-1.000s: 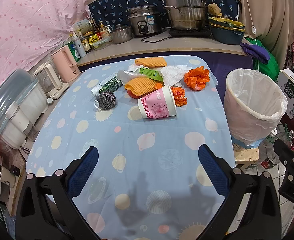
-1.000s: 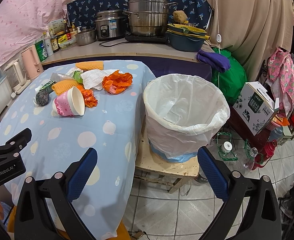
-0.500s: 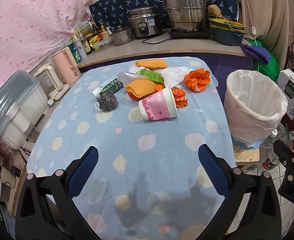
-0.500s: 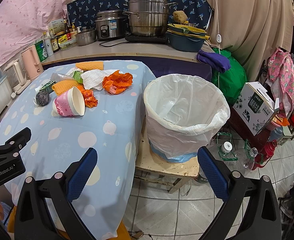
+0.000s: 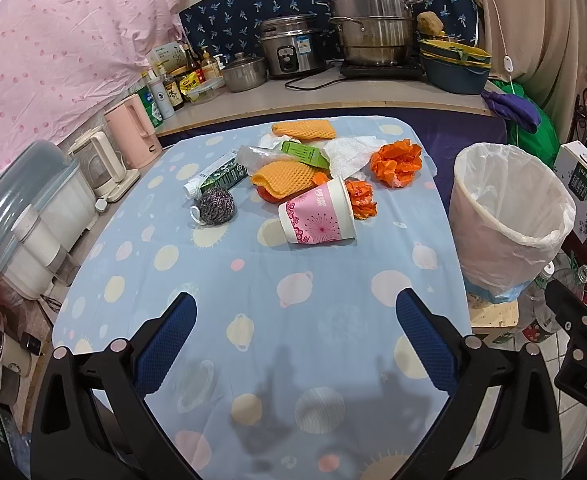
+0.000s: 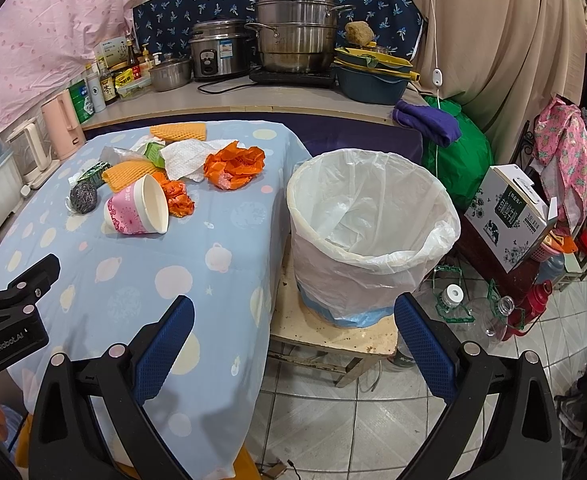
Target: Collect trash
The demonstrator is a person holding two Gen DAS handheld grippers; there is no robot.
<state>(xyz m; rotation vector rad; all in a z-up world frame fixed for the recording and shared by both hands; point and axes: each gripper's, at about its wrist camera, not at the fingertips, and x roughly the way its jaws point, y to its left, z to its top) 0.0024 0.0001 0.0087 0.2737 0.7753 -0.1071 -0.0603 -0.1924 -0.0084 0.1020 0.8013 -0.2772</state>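
The pink-and-white flowered paper cup lies tipped on the blue dotted tablecloth among scraps; light, crushable, we'd pinch its rim gently. Both our grippers hover spread, empty.

A heap of trash lies at the far end of the table, a tipped paper cup at its near edge and a scouring ball to the cup's left. The lined bin stands on a low stool just beside the table's right side. A counter with a steamer pot runs behind the table.
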